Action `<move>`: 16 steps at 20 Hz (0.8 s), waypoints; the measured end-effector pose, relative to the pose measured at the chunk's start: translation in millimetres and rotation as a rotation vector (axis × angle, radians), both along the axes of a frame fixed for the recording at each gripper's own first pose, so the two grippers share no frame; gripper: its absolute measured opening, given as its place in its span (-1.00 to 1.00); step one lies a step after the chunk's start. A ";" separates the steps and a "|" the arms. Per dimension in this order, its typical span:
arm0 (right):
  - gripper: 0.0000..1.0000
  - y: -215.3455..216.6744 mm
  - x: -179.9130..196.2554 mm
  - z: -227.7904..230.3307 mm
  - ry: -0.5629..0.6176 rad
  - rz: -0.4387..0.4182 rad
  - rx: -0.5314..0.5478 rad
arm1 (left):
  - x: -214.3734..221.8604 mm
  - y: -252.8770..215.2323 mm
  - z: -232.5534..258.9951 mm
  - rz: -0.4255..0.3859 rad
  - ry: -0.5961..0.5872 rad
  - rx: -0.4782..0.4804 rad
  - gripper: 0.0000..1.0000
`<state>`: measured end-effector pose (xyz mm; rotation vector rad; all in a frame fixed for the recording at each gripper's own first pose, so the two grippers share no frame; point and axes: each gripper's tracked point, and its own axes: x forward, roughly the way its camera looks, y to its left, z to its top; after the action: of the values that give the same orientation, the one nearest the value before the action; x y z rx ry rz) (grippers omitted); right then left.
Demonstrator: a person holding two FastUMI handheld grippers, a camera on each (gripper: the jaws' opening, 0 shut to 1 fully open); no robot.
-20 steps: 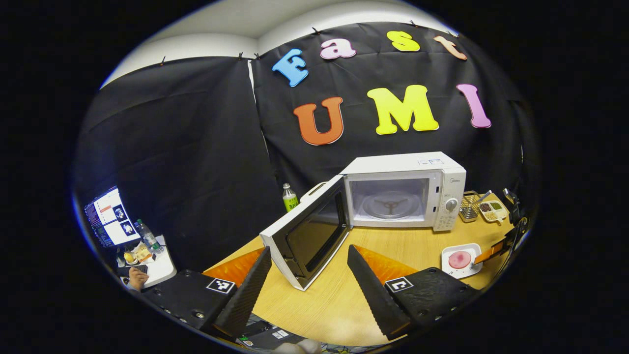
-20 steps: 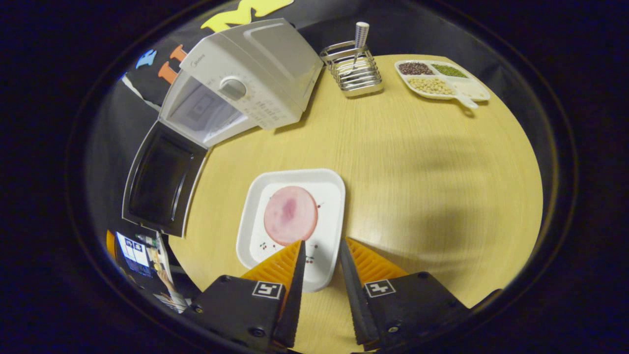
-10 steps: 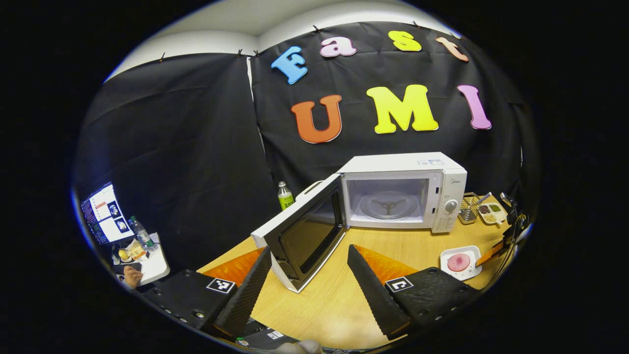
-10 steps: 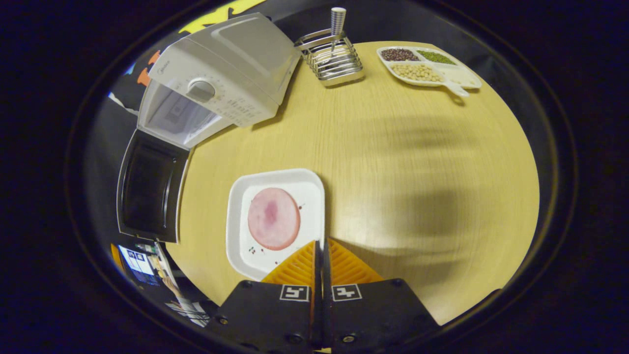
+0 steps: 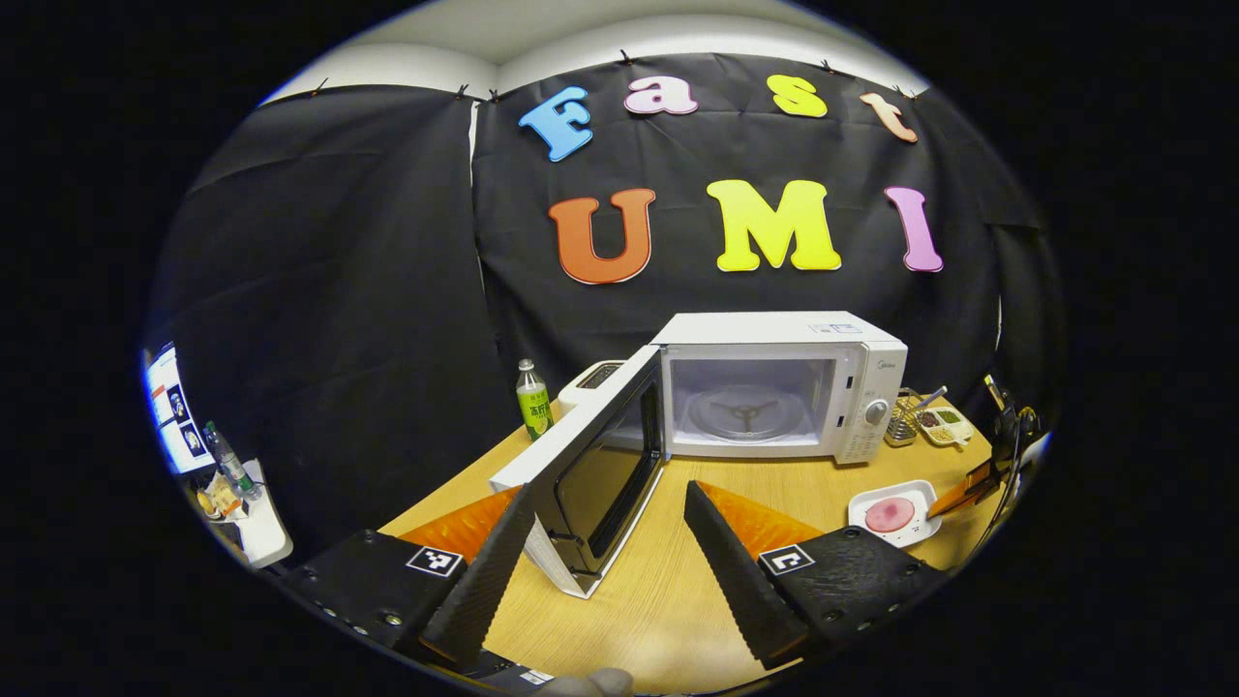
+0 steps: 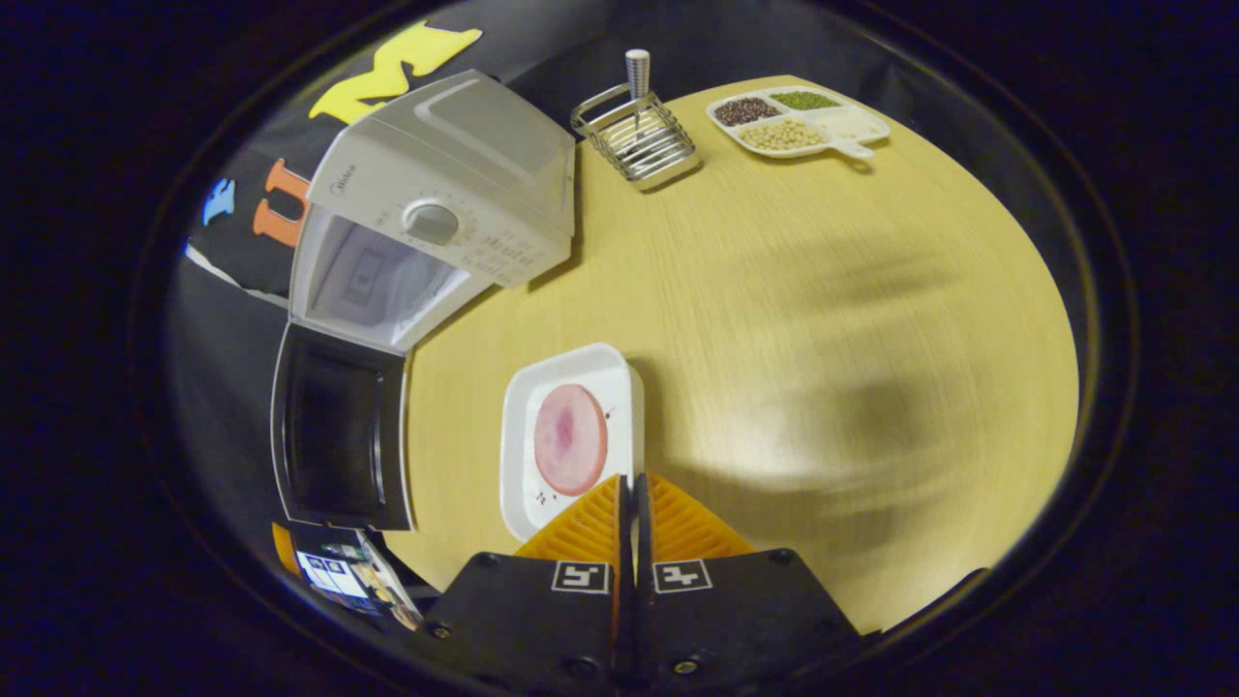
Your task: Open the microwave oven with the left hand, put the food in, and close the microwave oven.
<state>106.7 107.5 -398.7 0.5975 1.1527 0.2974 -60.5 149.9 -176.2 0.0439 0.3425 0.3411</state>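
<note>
- The microwave (image 5: 779, 385) stands on the table (image 5: 668, 590) with its door (image 5: 590, 474) swung wide open; the glass turntable (image 5: 743, 414) shows inside the cavity.
- The left gripper (image 5: 605, 561) hovers low over the table in front of the door, its fingers spread wide apart and holding nothing.
- The door's lower corner lies between the two fingers in the left gripper view, but it seems to be farther off and not touching them.
- The right gripper (image 6: 634, 489) has its fingers pressed together at the near edge of the white plate (image 6: 571, 373); they seem to pinch the rim, though the contact itself is hard to see.
- The plate carries a round pink slice of food (image 6: 571, 438) and sits on the table, in front of the microwave and to its right in the left gripper view.
- A wire rack (image 6: 634, 136) and a divided dish (image 6: 799, 121) with beans stand at the far side of the table, well apart from the plate.
- A green bottle (image 5: 531, 399) stands left of the microwave.
</note>
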 end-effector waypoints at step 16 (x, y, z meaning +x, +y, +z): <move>-0.94 175.8 64.4 113.7 -0.254 -0.501 0.284 | 4.1 -5.9 28.8 -0.199 -0.015 0.032 0.91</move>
<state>171.1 283.3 -285.0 1.0429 0.6892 0.0996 -56.5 144.0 -147.3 0.1055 0.3147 0.1495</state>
